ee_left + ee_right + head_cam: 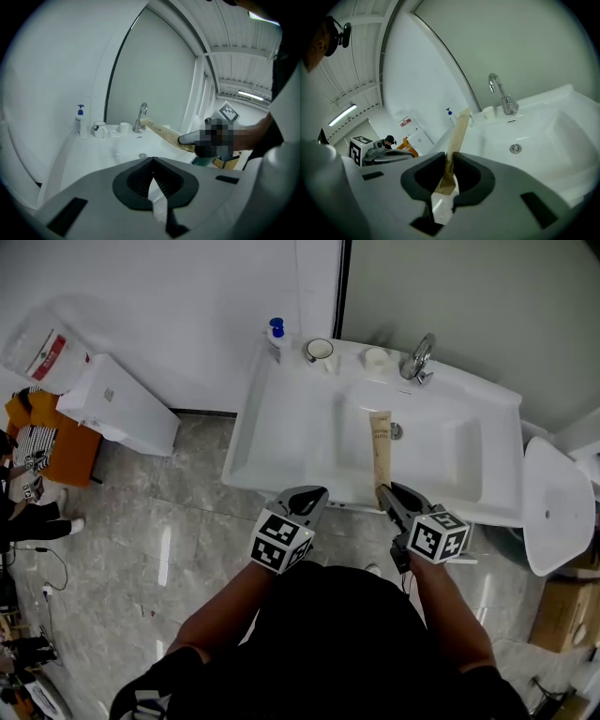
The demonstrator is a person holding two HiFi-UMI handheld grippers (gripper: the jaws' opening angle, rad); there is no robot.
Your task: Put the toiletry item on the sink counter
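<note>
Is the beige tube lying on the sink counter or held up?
Held up: the right tool clamps one end of the beige tube, which juts over the basin.

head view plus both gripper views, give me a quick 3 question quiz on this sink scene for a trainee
1. True or false: the right gripper is shut on the tan packet.
2. Pick one: in the head view, what stands furthest left along the back of the sink counter? A) a folded towel B) a blue-topped pump bottle C) a potted plant
3. Short answer: what is between the jaws of the left gripper?

Key: 1 true. 2 B. 3 nothing; its jaws are together and empty.
</note>
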